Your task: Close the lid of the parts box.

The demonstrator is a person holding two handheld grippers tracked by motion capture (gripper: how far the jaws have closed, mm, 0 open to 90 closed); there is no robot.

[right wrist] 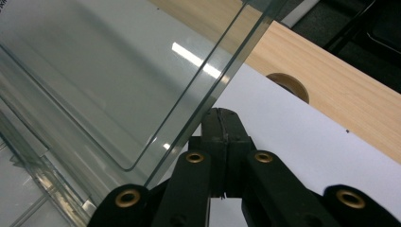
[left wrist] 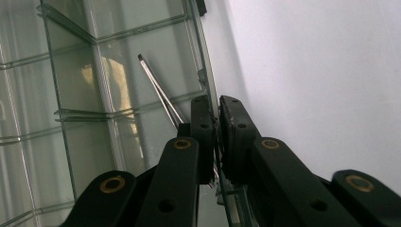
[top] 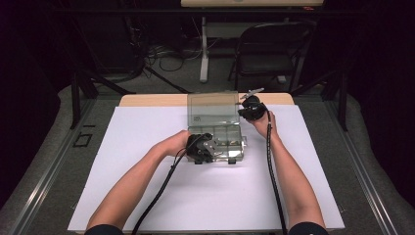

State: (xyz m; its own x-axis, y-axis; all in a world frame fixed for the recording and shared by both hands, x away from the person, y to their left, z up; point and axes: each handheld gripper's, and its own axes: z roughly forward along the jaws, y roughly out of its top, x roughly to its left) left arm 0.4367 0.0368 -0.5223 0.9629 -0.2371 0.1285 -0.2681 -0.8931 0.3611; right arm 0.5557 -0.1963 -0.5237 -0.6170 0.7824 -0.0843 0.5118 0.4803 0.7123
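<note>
Bare forearms, dark short sleeves — black tool (top: 209,145) in each hand, brass-ringed rivets, trailing black cables

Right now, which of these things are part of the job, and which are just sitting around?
In use:
- clear box, compartments inside
- its lid, standing open
- left gripper, shut on the box's side wall
- right gripper, shut, against the lid's edge

Just around:
- white sheet under the box
- wooden table
- folding chair behind

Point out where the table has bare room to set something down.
The white sheet is bare left of the box and between the forearms. Crowded: around the box, where the left gripper clamps its wall and the right gripper touches its lid.
</note>
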